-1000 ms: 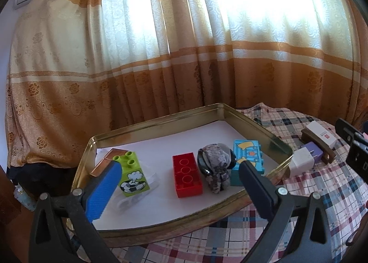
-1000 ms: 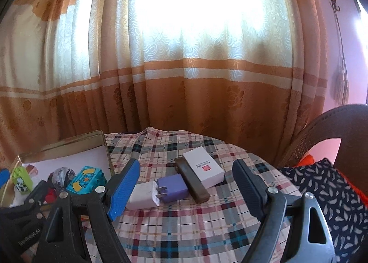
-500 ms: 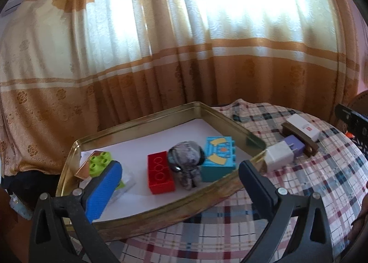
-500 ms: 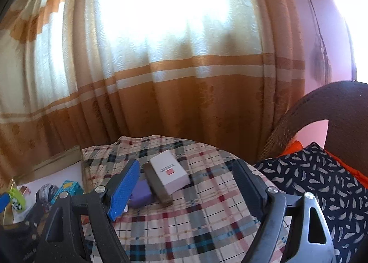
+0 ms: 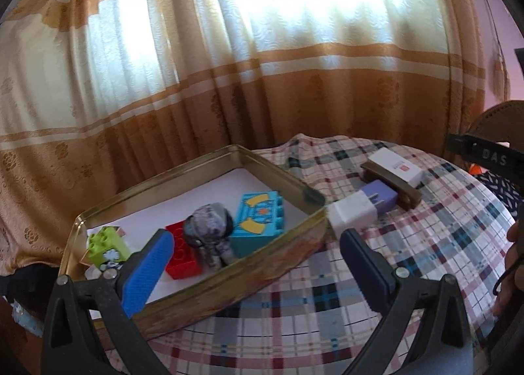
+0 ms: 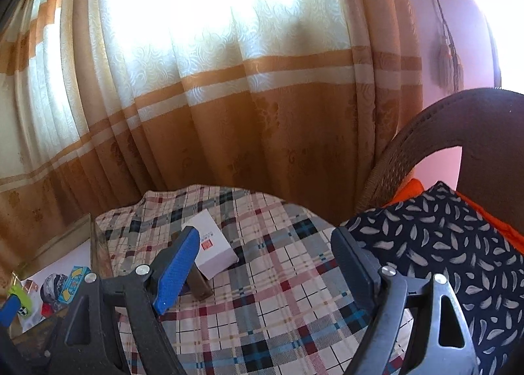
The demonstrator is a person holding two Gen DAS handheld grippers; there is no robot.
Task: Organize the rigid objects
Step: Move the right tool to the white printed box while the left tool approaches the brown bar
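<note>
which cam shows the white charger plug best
The left wrist view. There the white charger plug lies in full sight on the plaid cloth, just outside the gold tray corner, beside the purple block. In the right wrist view it cannot be made out; the gripper's blue finger pad blocks that spot.

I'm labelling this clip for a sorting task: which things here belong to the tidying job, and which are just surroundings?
Part of the job:
- gold tray
- green brick
- red brick
- grey figure
- teal brick
- white charger
- purple charger
- brown block
- white box

Just surroundings:
- curtain
- plaid tablecloth
- wicker chair
- patterned cushion
</note>
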